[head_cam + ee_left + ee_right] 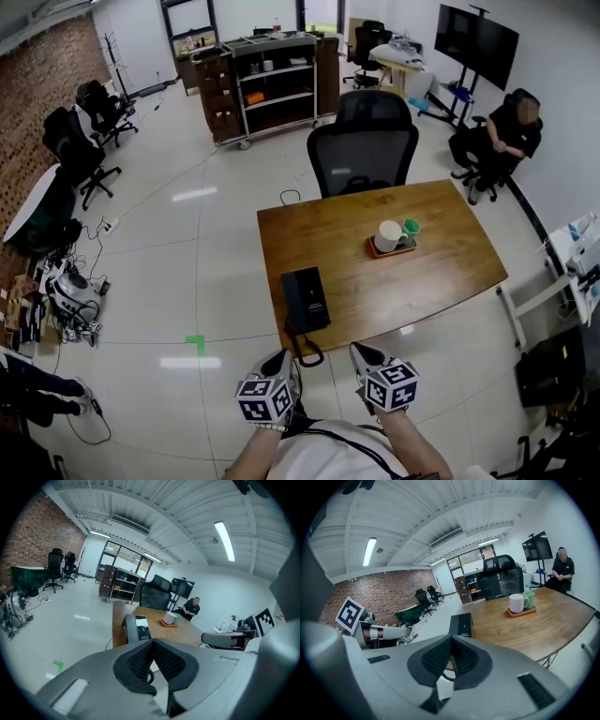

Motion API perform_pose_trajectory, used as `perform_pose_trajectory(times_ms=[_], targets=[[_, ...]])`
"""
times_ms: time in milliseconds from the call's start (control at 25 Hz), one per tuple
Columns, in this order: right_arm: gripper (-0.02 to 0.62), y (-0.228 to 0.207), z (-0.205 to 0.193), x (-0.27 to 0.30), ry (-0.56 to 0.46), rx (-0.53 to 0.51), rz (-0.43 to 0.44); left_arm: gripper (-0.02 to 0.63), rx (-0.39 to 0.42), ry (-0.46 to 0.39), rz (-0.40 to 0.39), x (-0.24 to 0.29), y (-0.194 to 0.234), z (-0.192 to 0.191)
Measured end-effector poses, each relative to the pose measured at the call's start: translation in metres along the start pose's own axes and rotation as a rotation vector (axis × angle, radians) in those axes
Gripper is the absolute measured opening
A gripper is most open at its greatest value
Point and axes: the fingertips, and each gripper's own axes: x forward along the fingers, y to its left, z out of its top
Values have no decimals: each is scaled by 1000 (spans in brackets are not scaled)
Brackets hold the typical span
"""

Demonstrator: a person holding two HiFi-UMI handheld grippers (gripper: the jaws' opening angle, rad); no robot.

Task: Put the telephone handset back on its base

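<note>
A: Where is the thing for the task?

B: The black plastic desk telephone point(306, 300) lies at the near left corner of the brown wooden tabletop point(441, 267). The long dark handset point(129, 629) seems to lie along the left side of it. Whether it sits properly in its cradle, I cannot tell. The black coiled cord point(309, 354) hangs in a loop over the near edge.

A: How will the handset handle?

B: I judge it light and stiff, with smooth plastic that can slip a little. The best place to take it is the narrow middle bar, across its width, not the thick ends. The cord is springy and may pull back, so the base could slide.

A: And the tongs?

B: The left tongs point(281, 360) and the right tongs point(364, 356) are both pressed together with nothing between them. They hover before the near edge, apart from the telephone.

A: Any containers?

B: A flat orange-brown tray point(380, 253) in the middle carries a white ceramic mug point(388, 235) and a green cup point(412, 228), just beside each other. What is inside them is not visible.
</note>
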Motion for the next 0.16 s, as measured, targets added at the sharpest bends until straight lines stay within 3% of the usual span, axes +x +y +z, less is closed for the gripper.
perform_pose_trajectory(times_ms=[160], targets=[[3, -1, 0, 0, -2, 4, -2, 0, 1, 4, -2, 1, 0, 1]])
